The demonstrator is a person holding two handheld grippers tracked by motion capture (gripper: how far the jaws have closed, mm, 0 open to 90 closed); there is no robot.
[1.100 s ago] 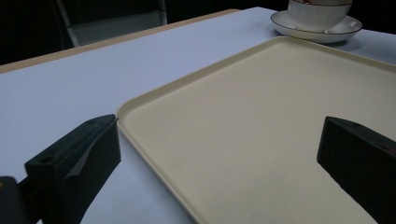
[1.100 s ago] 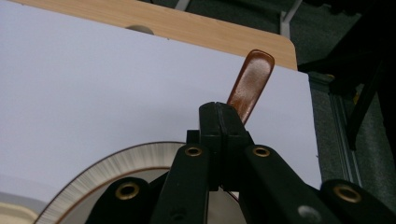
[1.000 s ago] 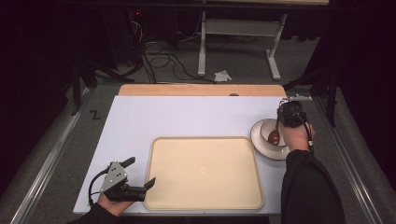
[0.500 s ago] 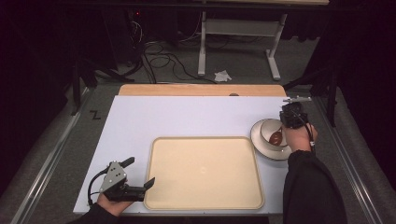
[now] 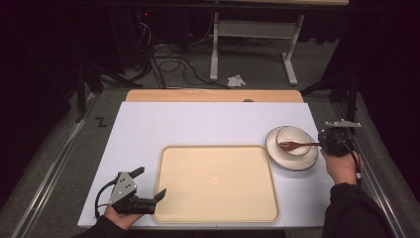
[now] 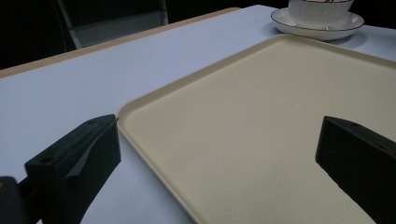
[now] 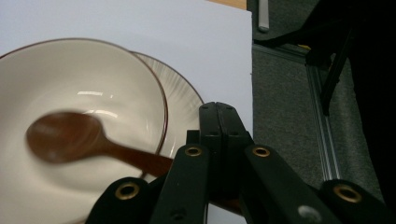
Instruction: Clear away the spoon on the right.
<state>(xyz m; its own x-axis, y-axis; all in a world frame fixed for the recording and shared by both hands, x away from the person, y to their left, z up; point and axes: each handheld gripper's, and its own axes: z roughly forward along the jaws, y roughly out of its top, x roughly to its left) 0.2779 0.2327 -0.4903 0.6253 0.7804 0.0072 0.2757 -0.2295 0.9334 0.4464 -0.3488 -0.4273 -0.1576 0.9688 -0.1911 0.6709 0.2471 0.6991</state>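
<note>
A white bowl (image 5: 292, 130) stands on a white plate (image 5: 297, 162) at the table's right side. A brown wooden spoon (image 5: 292, 145) reaches level over the bowl, its handle running right into my right gripper (image 5: 321, 144), which is shut on it beside the plate's right edge. In the right gripper view the shut jaws (image 7: 218, 112) clamp the handle, and the spoon's head (image 7: 65, 135) hovers inside the bowl (image 7: 84, 74). My left gripper (image 5: 152, 181) rests open at the near left corner of the cream tray (image 5: 218, 183), with nothing between its fingers.
The left gripper view looks across the tray (image 6: 280, 116) toward the bowl (image 6: 320, 9) and plate (image 6: 317, 29). A wooden strip (image 5: 213, 95) borders the table's far edge. Cables and a metal stand (image 5: 252, 34) lie on the floor beyond it.
The right hand has drawn back to the right from above the bowl, taking the spoon with it so its head now sits over the bowl. The left gripper has stayed put.
</note>
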